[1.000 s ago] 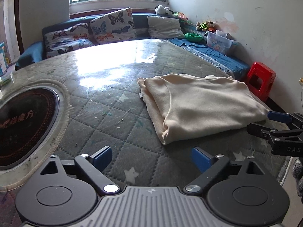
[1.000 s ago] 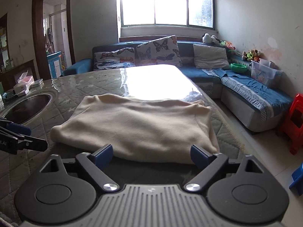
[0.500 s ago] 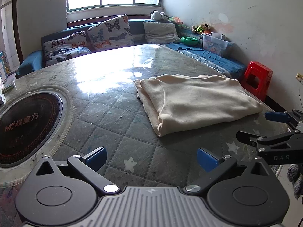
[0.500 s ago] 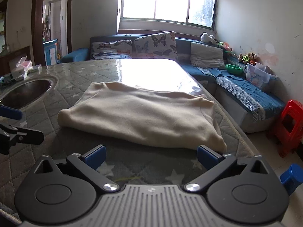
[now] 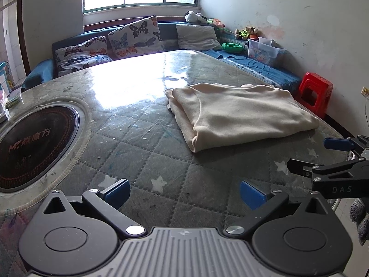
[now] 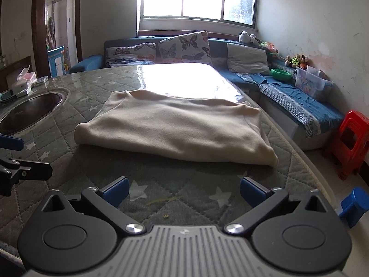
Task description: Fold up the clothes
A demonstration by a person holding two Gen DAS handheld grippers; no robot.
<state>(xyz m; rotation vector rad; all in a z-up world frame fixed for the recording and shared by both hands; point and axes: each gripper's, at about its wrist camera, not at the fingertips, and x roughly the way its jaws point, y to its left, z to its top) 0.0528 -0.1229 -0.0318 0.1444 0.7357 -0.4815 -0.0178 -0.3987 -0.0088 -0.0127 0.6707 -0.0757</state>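
Observation:
A cream garment (image 5: 239, 113) lies folded into a flat rectangle on the quilted table top (image 5: 143, 143); in the right wrist view the same garment (image 6: 175, 127) lies straight ahead. My left gripper (image 5: 184, 192) hovers over the near table edge, short of the cloth, jaws wide open and empty. My right gripper (image 6: 183, 190) is also open and empty, a short way back from the garment's near fold. Each gripper shows in the other's view: the right gripper (image 5: 322, 154) at the right edge, the left gripper (image 6: 20, 159) at the left edge.
A round dark cooktop (image 5: 34, 143) is set into the table at the left. A blue sofa with butterfly cushions (image 5: 133, 37) runs behind the table. A red stool (image 5: 314, 94) and a clear plastic box (image 5: 265, 52) stand at the right by the wall.
Both grippers have drawn back from the garment, which now lies farther off in both views. The cloth itself has not moved.

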